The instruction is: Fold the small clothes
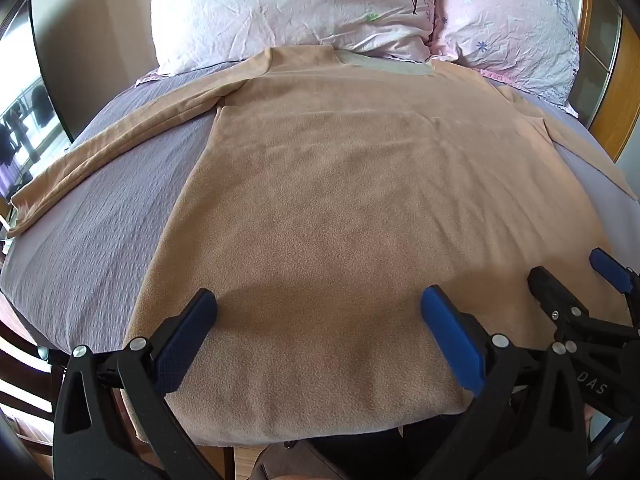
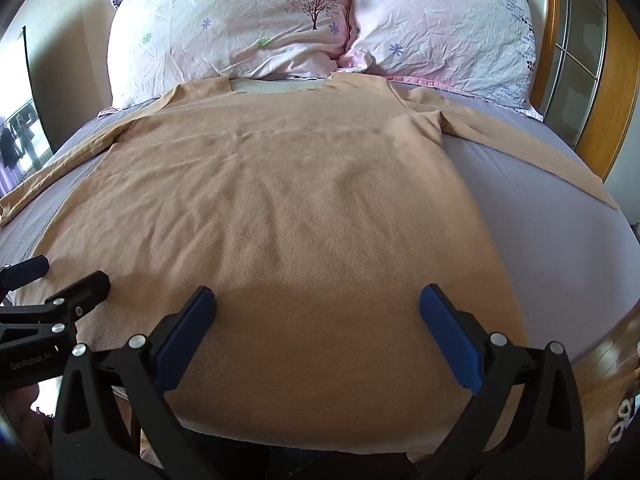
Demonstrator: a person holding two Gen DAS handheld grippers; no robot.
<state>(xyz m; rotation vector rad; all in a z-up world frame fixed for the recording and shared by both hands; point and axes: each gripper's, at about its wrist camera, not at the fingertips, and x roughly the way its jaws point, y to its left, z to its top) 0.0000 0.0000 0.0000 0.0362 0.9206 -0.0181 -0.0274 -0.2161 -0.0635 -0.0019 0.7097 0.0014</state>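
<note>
A tan long-sleeved fleece top (image 1: 340, 184) lies flat on the bed, neck towards the pillows, both sleeves spread out to the sides; it also shows in the right wrist view (image 2: 288, 184). My left gripper (image 1: 318, 300) is open and empty, its fingers just above the hem's left half. My right gripper (image 2: 318, 298) is open and empty above the hem's right half. The right gripper also shows at the right edge of the left wrist view (image 1: 572, 280), and the left gripper at the left edge of the right wrist view (image 2: 68, 276).
The bed has a lilac sheet (image 1: 92, 240) (image 2: 552, 216). Two pink floral pillows (image 1: 280, 12) (image 2: 440, 24) lie at the head. A wooden headboard frame (image 2: 608, 92) stands at the right. A window (image 1: 20, 120) is at the left.
</note>
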